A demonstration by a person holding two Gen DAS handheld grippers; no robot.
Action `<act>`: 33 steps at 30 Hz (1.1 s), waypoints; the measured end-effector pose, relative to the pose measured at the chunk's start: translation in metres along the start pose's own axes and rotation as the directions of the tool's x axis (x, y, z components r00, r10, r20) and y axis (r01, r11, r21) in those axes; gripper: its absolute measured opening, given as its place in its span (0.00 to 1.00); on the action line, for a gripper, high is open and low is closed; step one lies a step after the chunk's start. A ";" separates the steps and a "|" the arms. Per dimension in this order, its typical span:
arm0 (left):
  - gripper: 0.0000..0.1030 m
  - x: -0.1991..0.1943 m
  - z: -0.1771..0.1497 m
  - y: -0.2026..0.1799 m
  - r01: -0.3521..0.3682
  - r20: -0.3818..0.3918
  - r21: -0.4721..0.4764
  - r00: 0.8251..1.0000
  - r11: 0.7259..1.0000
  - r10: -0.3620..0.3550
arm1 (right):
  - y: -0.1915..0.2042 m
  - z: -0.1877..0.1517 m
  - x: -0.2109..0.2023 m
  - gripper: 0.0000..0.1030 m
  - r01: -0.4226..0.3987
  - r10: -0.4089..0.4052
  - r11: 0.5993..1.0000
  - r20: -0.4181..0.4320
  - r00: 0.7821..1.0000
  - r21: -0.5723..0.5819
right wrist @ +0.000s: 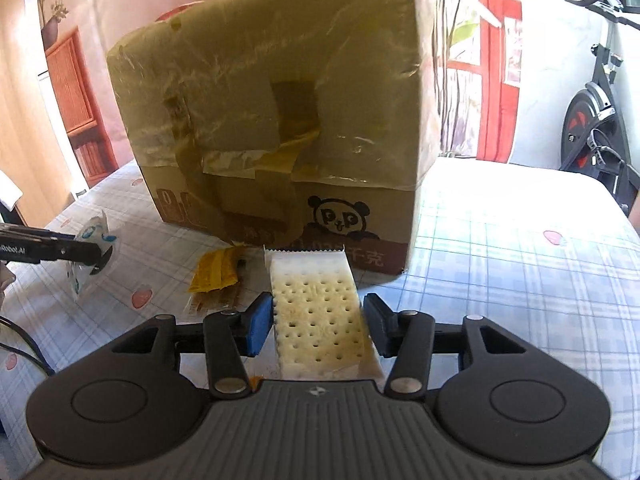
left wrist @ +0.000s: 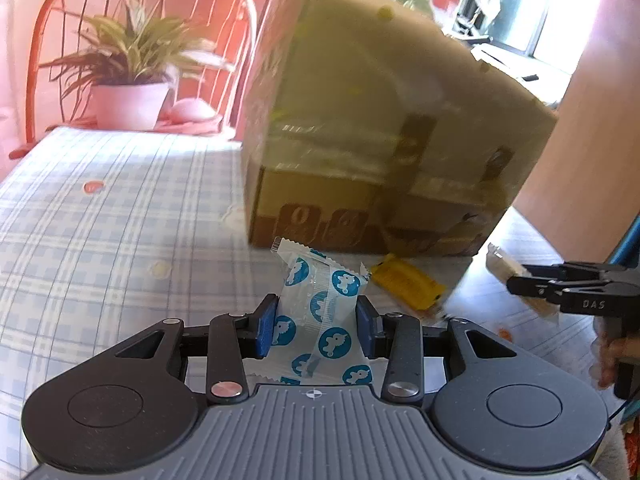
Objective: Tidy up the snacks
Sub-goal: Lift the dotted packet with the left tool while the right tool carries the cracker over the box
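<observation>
Your left gripper (left wrist: pixel 317 326) fingers clamp a crinkly blue-dotted clear wrapper (left wrist: pixel 320 320); right gripper (right wrist: pixel 319 326) fingers pinch a perforated wrapped cracker (right wrist: pixel 320 320). Both are above the checked tabletop (left wrist: pixel 100 240), near a taped cardboard box (right wrist: pixel 276 128).

Both wrist views face the cardboard box (left wrist: pixel 384 128) (right wrist: pixel 276 120) closely (opposite sides).

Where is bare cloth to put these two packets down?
Free: the cloth left of the box, toward the plant, and the cloth right of the box. Crowded: the box front, where the yellow packet lies between the left claw and the right claw.
</observation>
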State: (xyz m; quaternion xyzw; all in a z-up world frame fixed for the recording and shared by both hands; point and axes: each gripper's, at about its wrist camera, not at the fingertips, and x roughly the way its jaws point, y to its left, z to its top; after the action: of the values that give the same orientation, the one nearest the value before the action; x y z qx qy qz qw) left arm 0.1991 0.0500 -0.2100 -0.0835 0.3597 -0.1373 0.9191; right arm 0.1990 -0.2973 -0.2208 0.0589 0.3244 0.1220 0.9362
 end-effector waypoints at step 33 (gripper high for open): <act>0.42 -0.027 0.212 -0.082 0.051 0.321 0.193 0.941 0.980 -0.112 | 0.034 0.169 -0.052 0.50 -0.021 0.019 1.000 0.407 0.913 0.000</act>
State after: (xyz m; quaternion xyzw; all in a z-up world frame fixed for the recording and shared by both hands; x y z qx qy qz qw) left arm 0.3094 -0.0076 -0.0182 -0.0360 0.1830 -0.1915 0.9636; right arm 0.2582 -0.2840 -0.0510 0.0882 0.1222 0.1159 0.9818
